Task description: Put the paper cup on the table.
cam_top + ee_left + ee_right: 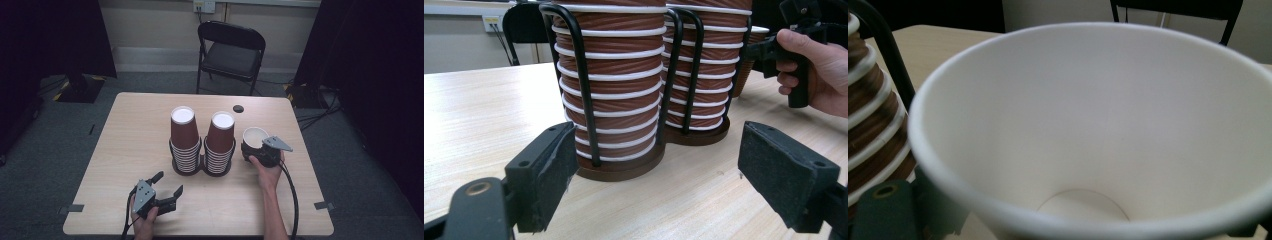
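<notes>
The right claw (pixel 260 148) is gripping a single paper cup (pixel 254 137), tilted with its white mouth facing up and toward the person, just right of the two cup stacks. The left claw (pixel 167 186) is hanging wide open over the near part of the desk (pixel 125 145), its pads (pixel 549 170) apart and holding nothing. Ahead of it, the left stack (pixel 185 142) and right stack (pixel 220 145) are standing upside down in a black wire holder (pixel 584 90). A folding chair (pixel 231 52) is sitting beyond the desk.
</notes>
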Tool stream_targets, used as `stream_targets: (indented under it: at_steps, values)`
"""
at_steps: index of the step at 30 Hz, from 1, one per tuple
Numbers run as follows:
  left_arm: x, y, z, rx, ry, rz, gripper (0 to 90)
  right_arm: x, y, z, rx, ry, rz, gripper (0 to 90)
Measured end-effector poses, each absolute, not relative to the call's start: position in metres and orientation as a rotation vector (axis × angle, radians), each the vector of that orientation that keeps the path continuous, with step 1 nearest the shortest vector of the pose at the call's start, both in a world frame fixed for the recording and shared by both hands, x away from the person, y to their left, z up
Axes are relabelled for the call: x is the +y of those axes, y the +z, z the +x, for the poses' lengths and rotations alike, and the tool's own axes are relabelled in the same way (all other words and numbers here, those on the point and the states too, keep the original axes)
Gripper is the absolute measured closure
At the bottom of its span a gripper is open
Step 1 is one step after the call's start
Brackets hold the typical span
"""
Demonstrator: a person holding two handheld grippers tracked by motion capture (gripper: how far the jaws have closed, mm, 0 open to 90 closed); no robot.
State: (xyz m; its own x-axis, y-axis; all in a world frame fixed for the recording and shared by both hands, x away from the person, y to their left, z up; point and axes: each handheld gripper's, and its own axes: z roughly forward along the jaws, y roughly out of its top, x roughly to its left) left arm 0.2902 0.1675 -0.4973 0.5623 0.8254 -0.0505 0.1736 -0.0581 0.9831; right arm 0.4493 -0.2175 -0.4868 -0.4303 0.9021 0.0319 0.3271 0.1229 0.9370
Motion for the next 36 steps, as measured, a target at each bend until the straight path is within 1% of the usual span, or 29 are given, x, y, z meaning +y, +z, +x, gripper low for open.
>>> stream_targets:
  at_steps: [8, 18, 29, 36]
  values:
    - [0.166, -0.497, 0.290, 0.872, 0.674, 1.578, 15.9, -0.216, -0.493, 0.448, 1.908, 1.239, 1.229, 14.1]
    - [0.166, -0.497, 0.290, 0.877, 0.677, 1.572, 15.9, -0.222, -0.494, 0.439, 1.932, 1.204, 1.283, 13.3]
    - [0.166, -0.497, 0.290, 0.896, 0.682, 1.565, 15.9, -0.219, -0.483, 0.426, 1.901, 1.199, 1.298, 13.0]
    - [0.166, -0.497, 0.290, 0.899, 0.683, 1.563, 15.8, -0.223, -0.479, 0.414, 1.836, 1.253, 1.317, 14.3]
